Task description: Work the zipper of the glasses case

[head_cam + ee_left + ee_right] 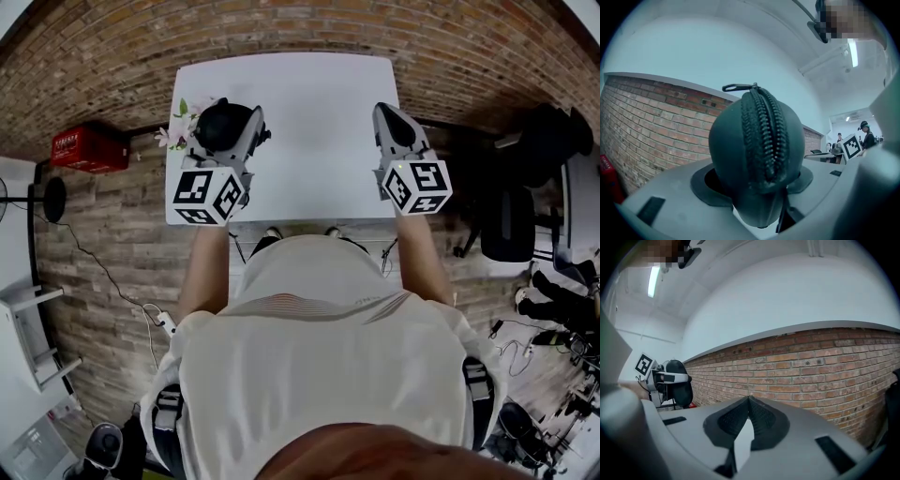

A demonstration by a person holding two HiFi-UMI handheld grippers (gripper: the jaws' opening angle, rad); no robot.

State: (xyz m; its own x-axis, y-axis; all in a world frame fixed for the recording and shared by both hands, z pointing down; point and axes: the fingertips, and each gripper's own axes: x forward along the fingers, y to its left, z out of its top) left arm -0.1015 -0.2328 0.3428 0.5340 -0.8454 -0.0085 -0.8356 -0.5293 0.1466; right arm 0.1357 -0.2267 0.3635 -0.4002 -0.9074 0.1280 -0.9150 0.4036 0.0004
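Over the white worktop (309, 122), the left hand-held gripper (246, 131) clamps the dark glasses case (757, 154), zipper (764, 136) facing its camera, while the right hand-held gripper (749, 401), well apart, is closed and empty.

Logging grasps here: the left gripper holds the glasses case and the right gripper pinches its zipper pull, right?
No: the left gripper holds the glasses case, but the right gripper is shut on nothing, as the right gripper view shows.

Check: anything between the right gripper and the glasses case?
Nothing. Head view shows only bare white table between the right gripper and the glasses case, which the left gripper holds.
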